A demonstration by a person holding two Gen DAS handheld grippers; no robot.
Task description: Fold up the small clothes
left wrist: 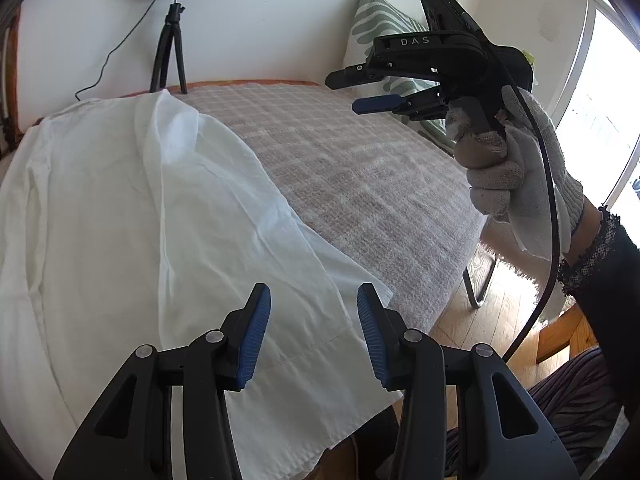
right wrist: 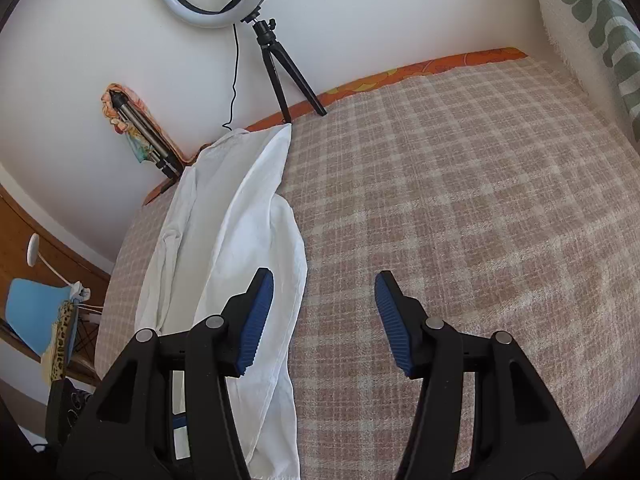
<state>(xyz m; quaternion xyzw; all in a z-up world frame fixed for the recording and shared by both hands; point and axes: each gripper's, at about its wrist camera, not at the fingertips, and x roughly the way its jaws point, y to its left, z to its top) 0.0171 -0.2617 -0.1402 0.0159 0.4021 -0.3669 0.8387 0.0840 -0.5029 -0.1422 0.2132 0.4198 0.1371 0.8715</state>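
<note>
A white garment (left wrist: 132, 216) lies spread on the checked bed cover (left wrist: 360, 168), its right side folded over toward the middle. Its hem hangs at the near edge. It also shows in the right wrist view (right wrist: 236, 232) as a long folded strip. My left gripper (left wrist: 314, 300) is open and empty, just above the garment's near right corner. My right gripper (right wrist: 324, 284) is open and empty, held above the cover to the right of the garment. It also shows in the left wrist view (left wrist: 360, 92), raised in a gloved hand.
A ring light on a black tripod (right wrist: 280, 68) stands at the far edge by the wall. A green-patterned pillow (left wrist: 384, 28) leans at the right. A folded tripod (right wrist: 140, 132) lies at the far left. Wooden floor (left wrist: 500, 312) lies beyond the bed's edge.
</note>
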